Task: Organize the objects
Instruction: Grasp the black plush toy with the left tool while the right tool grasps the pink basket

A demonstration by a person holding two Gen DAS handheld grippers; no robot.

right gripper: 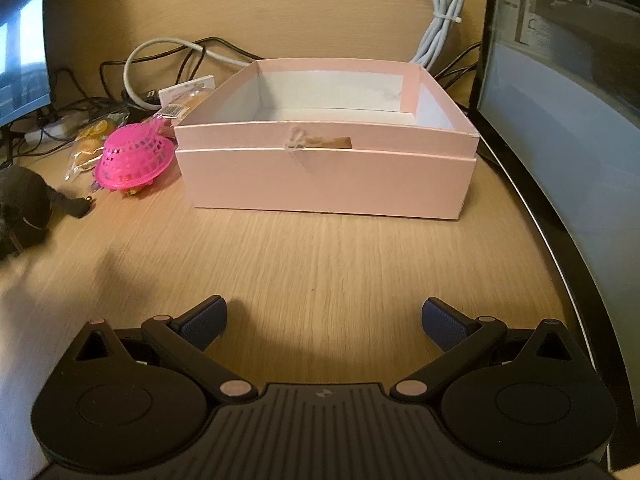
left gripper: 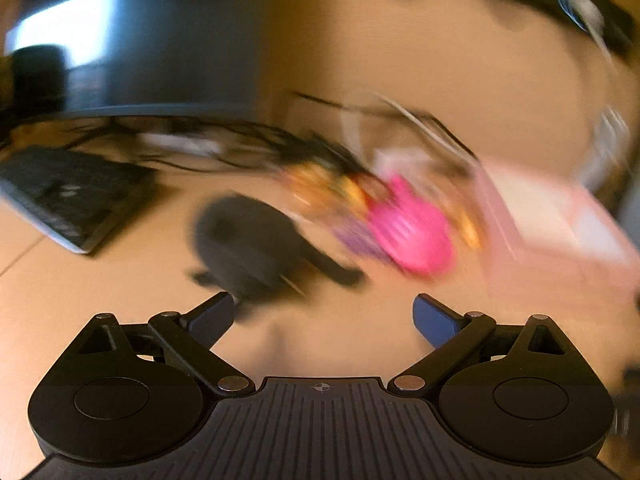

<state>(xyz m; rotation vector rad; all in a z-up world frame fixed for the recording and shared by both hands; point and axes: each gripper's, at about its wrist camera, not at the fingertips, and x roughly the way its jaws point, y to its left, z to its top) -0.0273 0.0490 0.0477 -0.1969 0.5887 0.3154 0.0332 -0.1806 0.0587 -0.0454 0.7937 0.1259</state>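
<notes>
Both grippers, left (left gripper: 323, 316) and right (right gripper: 324, 320), hang agape and empty; that pink basket (right gripper: 136, 158) looks light, springy plastic, best pinched at its brim.

Box (right gripper: 326, 176) sat on the tabletop (right gripper: 320, 264), centre-rear, open side up. Just left of it lay an upturned basket (right gripper: 136, 156) atop small packets (right gripper: 86, 148). Further left, a pouch (right gripper: 22, 212). Cables (right gripper: 160, 52) ran behind the box and packets. A monitor (right gripper: 560, 100) stood at the right; a keyboard (left gripper: 68, 196) lay left of the pouch.
</notes>
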